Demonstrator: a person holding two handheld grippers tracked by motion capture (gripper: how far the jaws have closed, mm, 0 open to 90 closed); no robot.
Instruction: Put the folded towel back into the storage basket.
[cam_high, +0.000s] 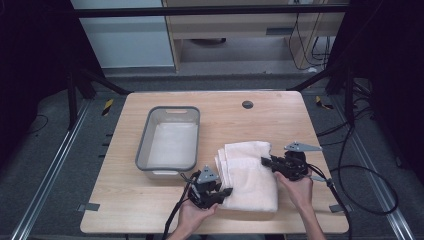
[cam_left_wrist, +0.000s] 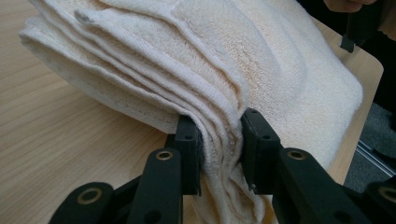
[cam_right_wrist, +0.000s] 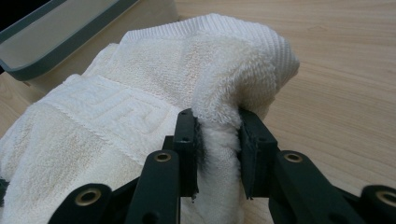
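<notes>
The bench (cam_high: 150, 210) offers open wood along its far edge, down its right side, and at the near-left corner; tongs can pass through these zones unhindered. The grey-rimmed basin (cam_high: 167, 137) blocks the left-centre area, its raised walls standing just beside the folded towel (cam_high: 250, 175), leaving only a narrow gap between them. The towel occupies the near-centre. A small dark round insert (cam_high: 247, 104) lies flush near the far edge. Cables (cam_high: 360, 170) trail off the right edge.
</notes>
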